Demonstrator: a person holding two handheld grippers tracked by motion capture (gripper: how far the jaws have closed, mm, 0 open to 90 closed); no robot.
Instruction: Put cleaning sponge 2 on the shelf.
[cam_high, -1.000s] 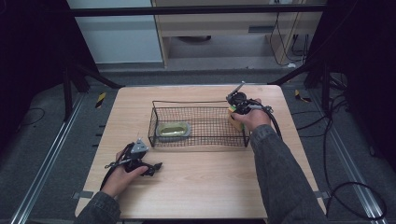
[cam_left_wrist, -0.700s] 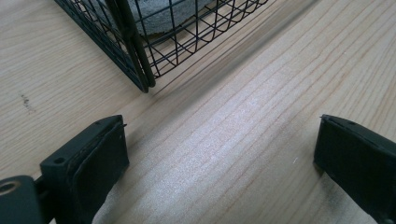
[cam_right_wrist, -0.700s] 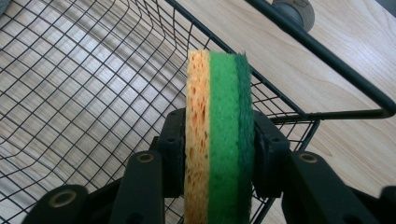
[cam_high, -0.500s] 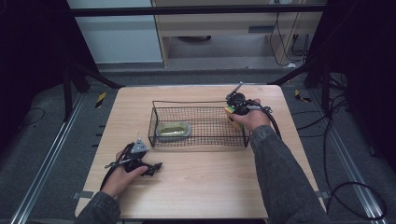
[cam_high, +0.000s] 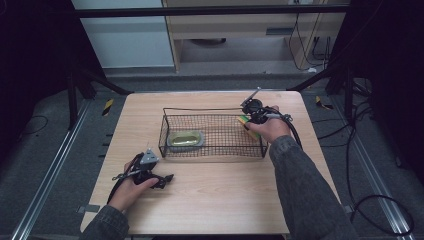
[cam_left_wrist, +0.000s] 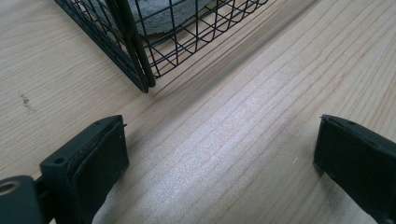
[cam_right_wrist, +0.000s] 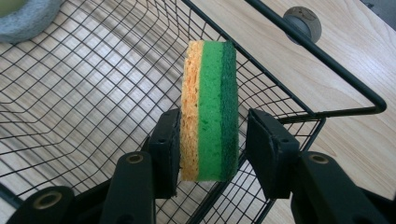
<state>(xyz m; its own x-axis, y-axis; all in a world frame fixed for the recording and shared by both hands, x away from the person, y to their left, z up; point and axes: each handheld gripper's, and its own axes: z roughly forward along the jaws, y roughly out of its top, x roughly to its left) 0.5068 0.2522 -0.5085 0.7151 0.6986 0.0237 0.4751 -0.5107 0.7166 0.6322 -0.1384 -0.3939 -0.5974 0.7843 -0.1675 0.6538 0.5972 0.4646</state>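
Note:
A sponge (cam_right_wrist: 210, 112) with yellow, light green and dark green layers stands on edge inside the right end of a black wire basket (cam_high: 210, 110). My right gripper (cam_right_wrist: 213, 116) straddles it: one pad touches the yellow face and a narrow gap shows at the dark green face. Those jaws opened off the sponge and have just been closing a little, with the sponge between them. In the high view the sponge (cam_high: 243, 120) sits under that gripper (cam_high: 247, 119). My left gripper (cam_high: 167, 178) rests open on the table in front of the basket's left corner, with bare wood between its jaws (cam_left_wrist: 219, 135).
A grey oval thing with an olive top (cam_high: 186, 139) lies in the basket's left half. The basket's near corner (cam_left_wrist: 140, 60) is just ahead of my left jaws. A small round grey cap (cam_right_wrist: 303, 21) is set in the wooden table (cam_high: 225, 200) beyond the basket.
My right hand has barely shifted at the basket's right end. The left hand and its gripper have stayed put.

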